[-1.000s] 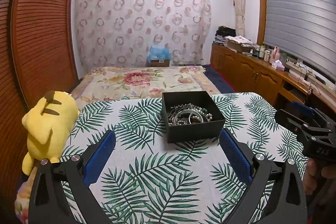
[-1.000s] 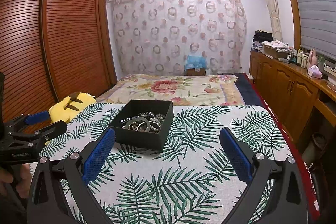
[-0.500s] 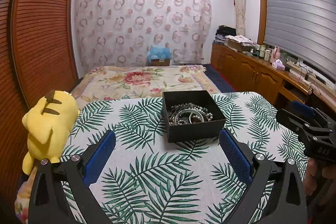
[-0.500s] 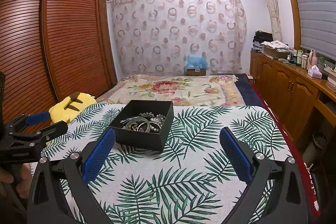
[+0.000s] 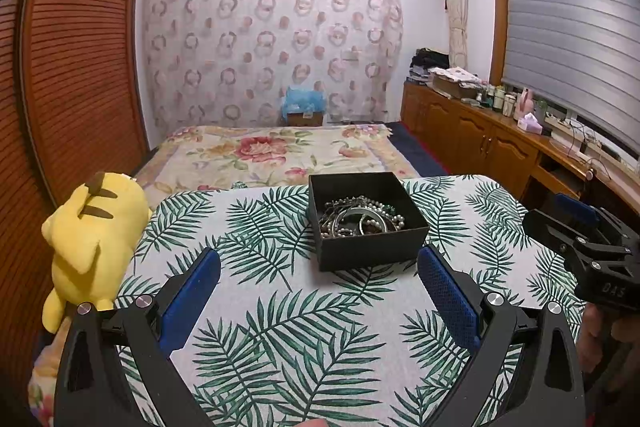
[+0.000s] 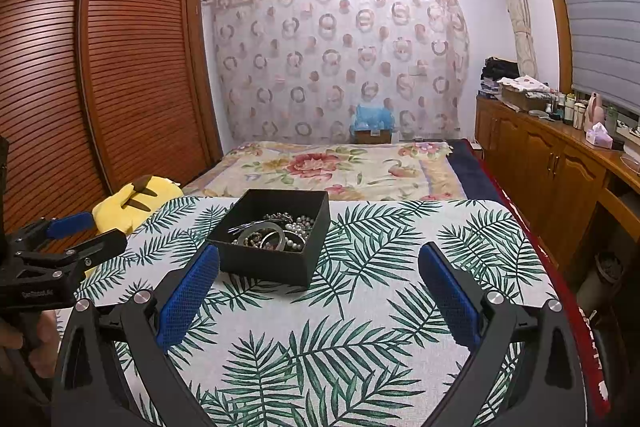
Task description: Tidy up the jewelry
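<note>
A bedroom scene, seen from two cameras, each looking out along a hand-held claw. A table [image 5: 280, 327] covered in a white cloth printed with green palm leaves filled the foreground. On it sat an open black box [image 5: 366, 221], toward the far edge of the table. Inside the box lay a tangled heap of jewelry [image 5: 362, 217]: pearl strands, silver bangles and beaded chains.

The left claw [image 5: 318, 291] hovered above the cloth just in front of the box, its two blue-padded fingers [image 5: 192, 297] spread wide apart and holding nothing. The right claw [image 6: 318, 287] hovered likewise, fingers wide apart and empty; from its view the box stood ahead and to the left, with the left finger's tip overlapping the box's near corner, though contact could not be judged.

In the left view the right claw appeared at the right edge, over the table's right side, with a hand [image 5: 600, 339] gripping its handle. In the right view the left claw showed at the left edge, also gripped by a hand [image 6: 28, 347].

A yellow plush [image 5: 92, 239] lay against the table's left edge. Beyond the table stretched a bed [image 5: 272, 151] with a floral cover, backed by a curtain [image 5: 272, 39] patterned with rings.
</note>
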`<state>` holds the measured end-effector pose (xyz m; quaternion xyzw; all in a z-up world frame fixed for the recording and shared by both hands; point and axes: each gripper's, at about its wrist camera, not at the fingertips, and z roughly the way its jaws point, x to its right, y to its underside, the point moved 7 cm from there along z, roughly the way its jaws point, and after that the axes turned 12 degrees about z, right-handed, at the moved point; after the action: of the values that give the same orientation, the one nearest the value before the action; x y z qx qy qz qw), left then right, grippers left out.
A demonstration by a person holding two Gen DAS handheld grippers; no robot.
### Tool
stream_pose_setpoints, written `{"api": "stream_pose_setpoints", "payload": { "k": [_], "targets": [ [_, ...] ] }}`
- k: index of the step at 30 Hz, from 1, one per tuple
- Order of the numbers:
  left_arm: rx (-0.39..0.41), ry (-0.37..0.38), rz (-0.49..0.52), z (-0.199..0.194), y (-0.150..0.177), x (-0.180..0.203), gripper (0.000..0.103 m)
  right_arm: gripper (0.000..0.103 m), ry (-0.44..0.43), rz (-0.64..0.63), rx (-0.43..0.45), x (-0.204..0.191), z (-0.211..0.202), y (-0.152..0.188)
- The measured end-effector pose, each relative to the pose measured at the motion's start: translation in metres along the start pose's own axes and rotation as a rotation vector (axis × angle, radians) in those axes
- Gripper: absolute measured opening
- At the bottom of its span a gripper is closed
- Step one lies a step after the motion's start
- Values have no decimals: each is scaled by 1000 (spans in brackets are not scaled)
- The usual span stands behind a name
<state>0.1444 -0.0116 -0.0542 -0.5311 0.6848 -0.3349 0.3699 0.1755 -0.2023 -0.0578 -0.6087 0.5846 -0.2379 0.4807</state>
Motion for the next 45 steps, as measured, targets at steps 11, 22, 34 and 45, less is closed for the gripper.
{"api": "stream_pose_setpoints", "payload": {
  "k": [11,22,34,45],
  "targets": [
    [6,3,-2,1,2,1,95,100,-2,3,1,-1,-1,0],
    [6,3,-2,1,2,1,95,100,-2,2,1,0,0,1],
    [7,2,-1,1,3,0,95,100,-1,2,1,1,0,1],
    [12,-3,1,-2,2,0,95,100,0,3,1,-1,-1,1]
  ]
}}
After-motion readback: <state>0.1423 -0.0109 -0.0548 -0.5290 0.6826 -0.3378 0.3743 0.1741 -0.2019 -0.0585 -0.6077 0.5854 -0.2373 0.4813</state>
